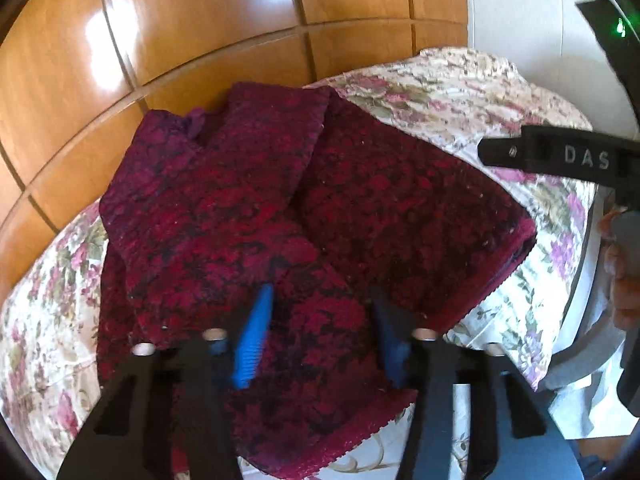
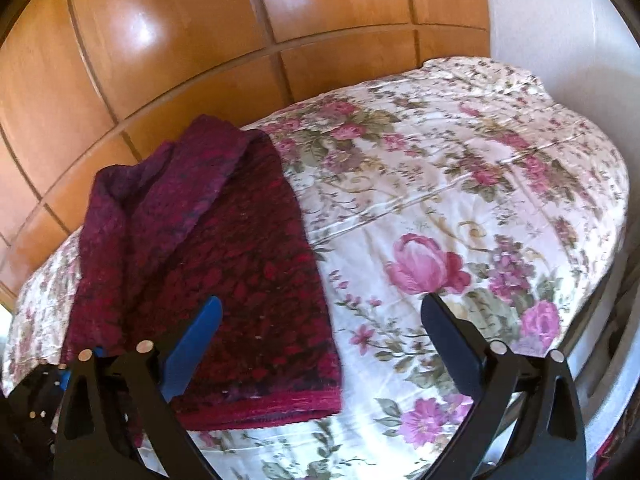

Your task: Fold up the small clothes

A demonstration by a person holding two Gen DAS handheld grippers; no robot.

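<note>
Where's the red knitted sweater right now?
The sweater lies on the floral bedspread, left side in the right wrist view, close to the wooden panels.

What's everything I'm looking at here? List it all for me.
Knitted garment: one, dark red and maroon, partly folded, lying on the bedspread.
Bedspread: one, cream with pink and purple flowers, covering the bed.
Wooden panels: several, glossy orange-brown, behind the bed.
Wall: one, white, to the right of the panels.
Left gripper: one, black with a blue pad, jaws partly apart over the garment, nothing gripped.
Right gripper: one, black with a blue pad, jaws wide open over the garment's right edge and the bedspread.
Hand: one, at the right edge of the left view, holding the other gripper's handle.
</note>
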